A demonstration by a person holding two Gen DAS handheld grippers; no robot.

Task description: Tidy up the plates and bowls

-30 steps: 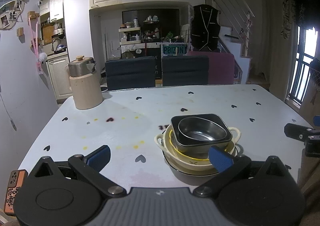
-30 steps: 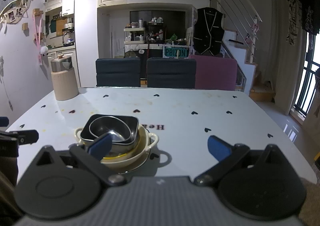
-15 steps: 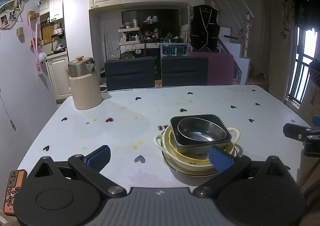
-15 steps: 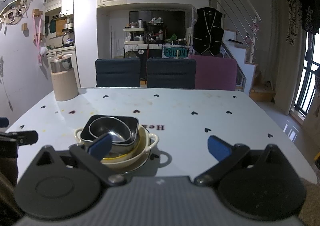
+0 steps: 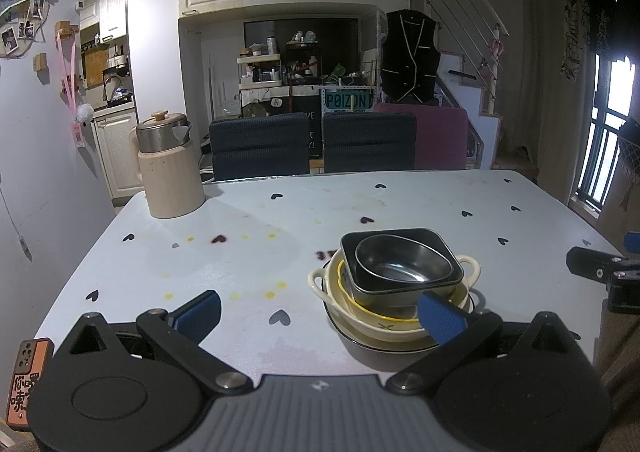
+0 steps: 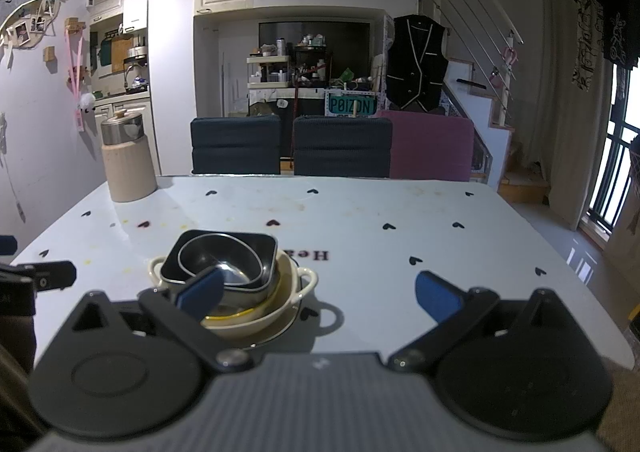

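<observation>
One stack of dishes stands near the table's front edge. A steel bowl (image 5: 402, 264) sits in a black square bowl (image 5: 434, 242), inside a yellow-rimmed bowl (image 5: 376, 316), in a cream two-handled bowl (image 5: 320, 278), on a dark-rimmed plate (image 5: 360, 344). The stack also shows in the right wrist view (image 6: 228, 264). My left gripper (image 5: 320, 310) is open and empty, low in front of the stack, its right fingertip (image 5: 440, 318) before the stack's front right. My right gripper (image 6: 318, 292) is open and empty, the stack behind its left fingertip (image 6: 200, 292).
A beige jug with a steel lid (image 5: 170, 167) stands at the table's far left. Dark chairs (image 5: 260, 145) and a purple chair (image 5: 440, 139) line the far edge. The white heart-print table (image 5: 280, 228) spreads between. An orange tag (image 5: 24, 380) lies at the left front corner.
</observation>
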